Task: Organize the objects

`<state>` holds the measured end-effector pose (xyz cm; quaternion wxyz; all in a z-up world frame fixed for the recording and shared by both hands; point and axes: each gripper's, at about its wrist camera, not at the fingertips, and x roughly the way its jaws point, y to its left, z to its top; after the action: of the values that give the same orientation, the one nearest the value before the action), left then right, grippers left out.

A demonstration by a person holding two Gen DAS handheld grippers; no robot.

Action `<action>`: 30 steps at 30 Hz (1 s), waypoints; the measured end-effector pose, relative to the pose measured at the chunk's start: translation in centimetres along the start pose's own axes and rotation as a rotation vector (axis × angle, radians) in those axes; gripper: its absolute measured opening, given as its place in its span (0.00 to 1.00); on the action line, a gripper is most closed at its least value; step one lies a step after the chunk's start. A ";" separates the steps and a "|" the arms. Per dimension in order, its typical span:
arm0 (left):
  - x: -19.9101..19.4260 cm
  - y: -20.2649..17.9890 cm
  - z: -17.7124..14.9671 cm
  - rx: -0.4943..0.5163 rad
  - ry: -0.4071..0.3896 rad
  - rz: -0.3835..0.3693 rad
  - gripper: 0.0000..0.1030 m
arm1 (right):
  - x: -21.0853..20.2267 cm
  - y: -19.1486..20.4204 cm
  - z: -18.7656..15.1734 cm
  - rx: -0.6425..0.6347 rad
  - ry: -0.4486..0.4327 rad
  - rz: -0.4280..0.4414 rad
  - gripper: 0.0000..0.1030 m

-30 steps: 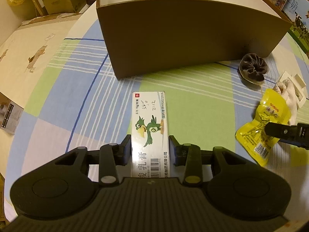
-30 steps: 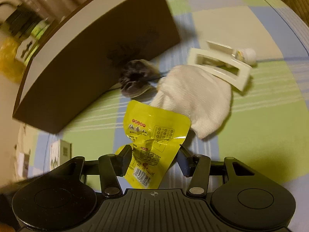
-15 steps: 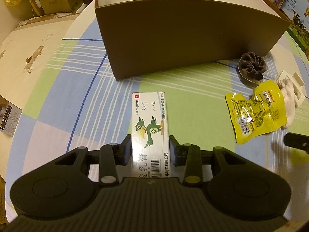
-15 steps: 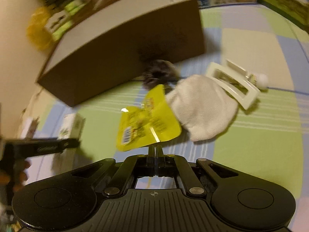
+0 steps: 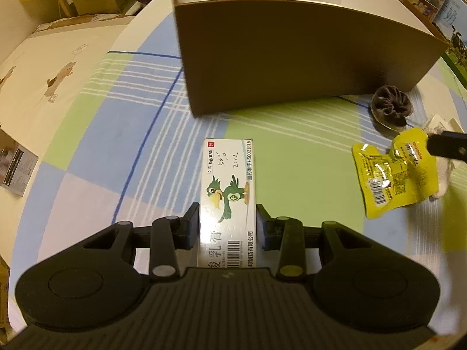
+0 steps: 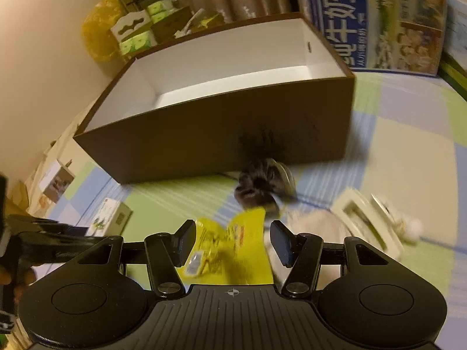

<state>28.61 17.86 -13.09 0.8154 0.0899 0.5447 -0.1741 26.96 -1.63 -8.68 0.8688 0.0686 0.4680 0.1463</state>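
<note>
My left gripper [image 5: 227, 224] pinches the white ointment carton [image 5: 228, 192] with the green bird print, one finger flat against each long side, the carton lying on the checked cloth [image 5: 292, 157] just in front of the brown cardboard box [image 5: 292, 52]. The box stands open, its white inside bare as far as I can see from the right wrist view. My right gripper [image 6: 230, 242] is spread wide, fingers apart on either side of the yellow snack pouch [image 6: 233, 250] without touching it; the pouch lies crumpled on the cloth in front of the box's right end. Between pouch and box sits a dark scrunchie [image 6: 259, 183], close to the box wall. To the right of the pouch, farther from the box, a white cloth [image 6: 315, 227] and a cream hair clip [image 6: 367, 221] lie together, blurred. Behind the box stand milk cartons [image 6: 344, 20].
</note>
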 end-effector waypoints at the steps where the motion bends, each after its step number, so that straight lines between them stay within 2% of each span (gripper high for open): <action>1: 0.0 0.2 -0.1 -0.005 0.000 0.002 0.33 | 0.7 -0.1 0.3 -0.009 0.007 0.006 0.52; 4: -0.2 0.7 -0.3 -0.018 0.001 0.008 0.33 | 2.3 -0.7 0.8 0.002 0.054 0.033 0.52; 8: -0.5 1.4 -0.8 -0.039 0.000 0.015 0.33 | 2.0 -0.1 0.4 -0.031 0.074 0.083 0.52; 15: -0.9 1.8 -1.1 -0.055 0.000 0.020 0.33 | 0.3 1.6 -3.8 -0.107 0.187 0.170 0.52; 18: -0.9 1.9 -1.2 -0.056 0.000 0.022 0.33 | -0.1 2.1 -5.2 -0.139 0.232 0.155 0.52; 21: -1.0 1.9 -1.3 -0.057 -0.001 0.024 0.33 | -0.5 2.2 -5.2 -0.150 0.217 0.121 0.52; 26: -1.0 2.0 -1.4 -0.061 -0.002 0.022 0.33 | -0.3 3.5 -2.8 -0.219 0.149 0.083 0.53; 30: -1.1 2.1 -1.5 -0.063 -0.003 0.020 0.33 | 2.5 3.0 -1.4 -0.241 0.181 0.103 0.56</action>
<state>27.78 20.47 -12.74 0.8204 0.0696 0.5476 -0.1489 26.49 2.01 -10.62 0.8164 -0.0257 0.5194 0.2513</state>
